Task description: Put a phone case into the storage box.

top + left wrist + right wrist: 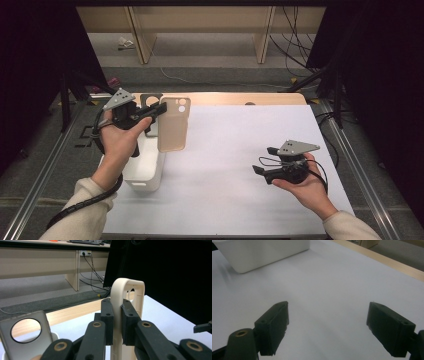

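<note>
We count two claws, one in each hand. Our left claw (161, 109) is clenched on one beige phone case (173, 125), pinching its left edge and holding it upright in the air above the far left part of the surface (240, 165), just right of the white bin (145, 167). In the left gripper view the two jaws press flat against either side of the phone case (127, 293) wall, with the camera cutout near its top. We see one more case, a grey case (23, 333) with a round hole, standing in the bin at the near left of that view; in the high view it (150, 101) shows just behind the left claw. There is one bin. Our right claw (265, 160) is released, jaws spread wide apart with nothing between them, held low over the white surface at the near right, well apart from the phone case. In the right gripper view (328, 327) the bin (262, 252) lies far off to the left.
</note>
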`<state>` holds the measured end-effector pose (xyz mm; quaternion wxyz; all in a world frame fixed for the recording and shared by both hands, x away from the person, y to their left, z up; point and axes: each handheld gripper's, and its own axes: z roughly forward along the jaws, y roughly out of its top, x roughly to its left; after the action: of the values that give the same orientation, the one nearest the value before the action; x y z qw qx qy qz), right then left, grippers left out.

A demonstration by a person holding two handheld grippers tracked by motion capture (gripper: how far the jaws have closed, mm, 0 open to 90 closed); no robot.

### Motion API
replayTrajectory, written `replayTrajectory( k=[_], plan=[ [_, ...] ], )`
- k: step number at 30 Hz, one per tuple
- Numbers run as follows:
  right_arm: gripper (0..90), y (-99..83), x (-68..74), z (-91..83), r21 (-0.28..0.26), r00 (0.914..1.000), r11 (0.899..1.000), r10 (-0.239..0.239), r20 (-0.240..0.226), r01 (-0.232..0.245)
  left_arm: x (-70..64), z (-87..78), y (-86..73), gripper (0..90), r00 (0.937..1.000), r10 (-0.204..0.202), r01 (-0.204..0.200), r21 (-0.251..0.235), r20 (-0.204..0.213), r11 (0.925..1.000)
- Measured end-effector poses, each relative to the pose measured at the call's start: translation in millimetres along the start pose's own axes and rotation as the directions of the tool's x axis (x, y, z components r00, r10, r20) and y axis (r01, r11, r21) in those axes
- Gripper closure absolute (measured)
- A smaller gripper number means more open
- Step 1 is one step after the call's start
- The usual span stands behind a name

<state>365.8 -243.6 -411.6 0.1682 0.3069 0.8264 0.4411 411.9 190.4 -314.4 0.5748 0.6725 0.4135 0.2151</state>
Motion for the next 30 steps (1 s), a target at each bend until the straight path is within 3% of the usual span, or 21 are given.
replayTrajectory(
  k=[30],
  plan=[
    [19.0, -1.2, -1.6, -1.5, -0.008, 0.9998, 1.0, 0.018, 0.006, -0.018, 40.2, -9.7, 8.1, 82.0, 0.9993, 0.001, -0.001, 0.006, -0.038, 1.0]
  ],
)
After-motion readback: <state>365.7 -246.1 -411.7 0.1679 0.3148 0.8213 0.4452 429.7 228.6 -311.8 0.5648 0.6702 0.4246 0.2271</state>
